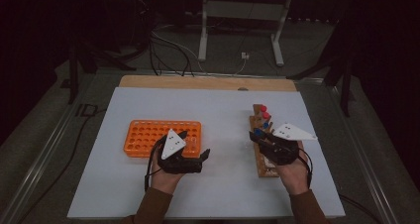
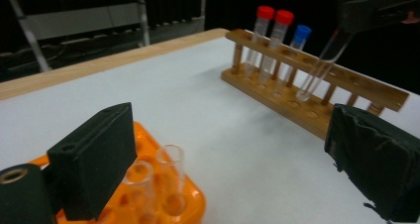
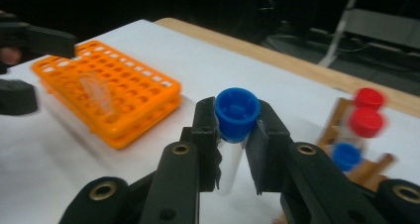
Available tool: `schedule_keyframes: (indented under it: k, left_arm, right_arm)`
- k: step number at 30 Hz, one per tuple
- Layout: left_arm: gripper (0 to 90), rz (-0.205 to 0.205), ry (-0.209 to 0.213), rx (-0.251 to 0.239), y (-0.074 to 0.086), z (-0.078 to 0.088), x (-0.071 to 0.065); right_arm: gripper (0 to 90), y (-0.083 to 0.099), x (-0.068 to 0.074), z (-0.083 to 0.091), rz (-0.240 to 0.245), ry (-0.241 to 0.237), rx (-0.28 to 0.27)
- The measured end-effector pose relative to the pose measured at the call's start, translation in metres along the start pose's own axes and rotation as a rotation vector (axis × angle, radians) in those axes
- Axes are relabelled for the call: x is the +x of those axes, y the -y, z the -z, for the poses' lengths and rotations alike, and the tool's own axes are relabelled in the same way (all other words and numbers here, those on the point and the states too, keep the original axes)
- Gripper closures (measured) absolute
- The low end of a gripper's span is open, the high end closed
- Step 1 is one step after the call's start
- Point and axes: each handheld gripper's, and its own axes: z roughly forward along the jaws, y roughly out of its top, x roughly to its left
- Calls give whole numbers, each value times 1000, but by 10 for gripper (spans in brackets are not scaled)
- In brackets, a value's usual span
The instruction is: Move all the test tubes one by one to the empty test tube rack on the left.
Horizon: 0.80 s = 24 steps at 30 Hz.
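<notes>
1. Your right claw (image 3: 233, 149) pinches a clear plastic tube with a ribbed blue cap (image 3: 236, 116) just under the cap; the tube hangs tilted above the wooden rack (image 1: 261, 149) near the table's right edge.
2. Your left claw (image 1: 190, 147) is spread, nothing between its jaws, over the orange perforated plastic rack (image 1: 143, 137), where two open clear tubes (image 2: 171, 177) stand.
3. Farther along the wooden rack stand two red-capped tubes (image 2: 272, 16) and one blue-capped tube (image 2: 301, 33).

Left tongs (image 1: 190, 144) spread wide; right tongs (image 1: 256, 137) clamped.
</notes>
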Motion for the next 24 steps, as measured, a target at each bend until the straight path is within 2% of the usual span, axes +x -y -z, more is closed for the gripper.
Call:
schedule_keyframes:
  k: [3, 6, 8, 12, 15, 16, 17, 21, 22, 24]
  left_arm:
    - [92, -8, 21, 9, 0, -4, -6]
    - [164, -24, 60, 23, 0, -8, -13]
    - [168, -37, 81, 34, 1, -12, -17]
    - [229, -49, 111, 50, 1, -19, -26]
    - [315, -62, 125, 64, 2, -24, -34]
    - [315, -69, 134, 65, 3, -26, -36]
    - [367, -82, 151, 67, 3, -29, -40]
    - [489, -99, 167, 76, 3, -32, -45]
    - [489, -101, 167, 75, 3, -33, -46]
    - [555, -101, 173, 70, 3, -33, -46]
  right_arm:
    - [757, 1, 7, -5, 5, -27, 10]
    - [756, 2, 12, -9, 10, -53, 17]
    - [757, 2, 14, -11, 9, -60, 22]
    - [757, 4, 17, -15, -27, -117, 22]
    - [757, 4, 23, -18, -28, -147, 24]
    - [757, 4, 23, -18, -28, -147, 24]
    - [757, 5, 25, -19, -35, -177, 23]
    - [756, 5, 31, -23, -35, -229, 36]
    - [756, 5, 31, -23, -35, -229, 36]
    - [756, 6, 34, -25, -28, -247, 42]
